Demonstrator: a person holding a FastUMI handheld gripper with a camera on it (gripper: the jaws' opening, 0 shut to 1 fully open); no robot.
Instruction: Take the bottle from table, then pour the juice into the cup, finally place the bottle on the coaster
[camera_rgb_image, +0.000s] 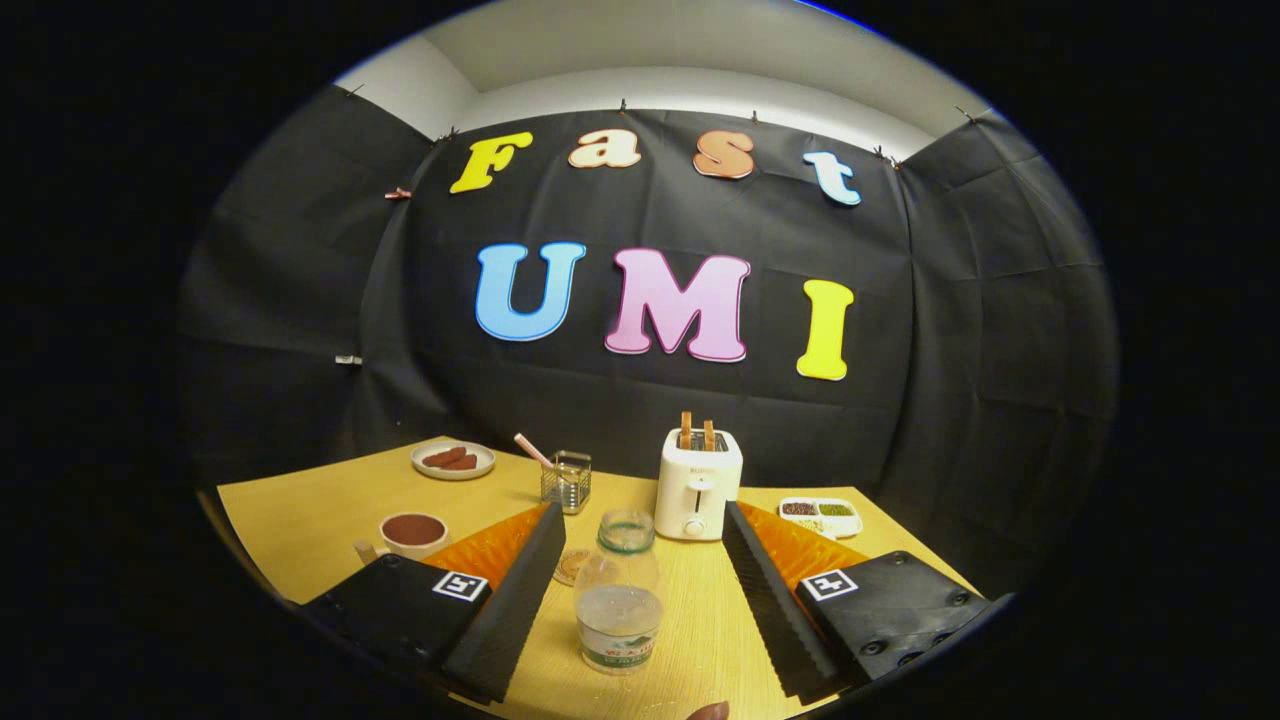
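A clear plastic bottle (620, 595) with no cap stands upright on the wooden table (300, 520), a little liquid in its lower part. It stands between my two fingers, and neither finger touches it. My gripper (635, 580) is open wide, one finger (520, 590) to the bottle's left and the other to its right. A white cup (412, 535) with a dark filling sits beyond the left finger. A round coaster (572, 566) lies flat just behind the bottle, partly hidden by the left finger.
A white toaster (698, 484) with two slices stands beyond the bottle. A wire holder (567, 482) with a pink stick is to its left, a plate (453, 460) of brown pieces farther left. A divided dish (820, 515) of grains sits right. A fingertip (708, 711) shows at the near edge.
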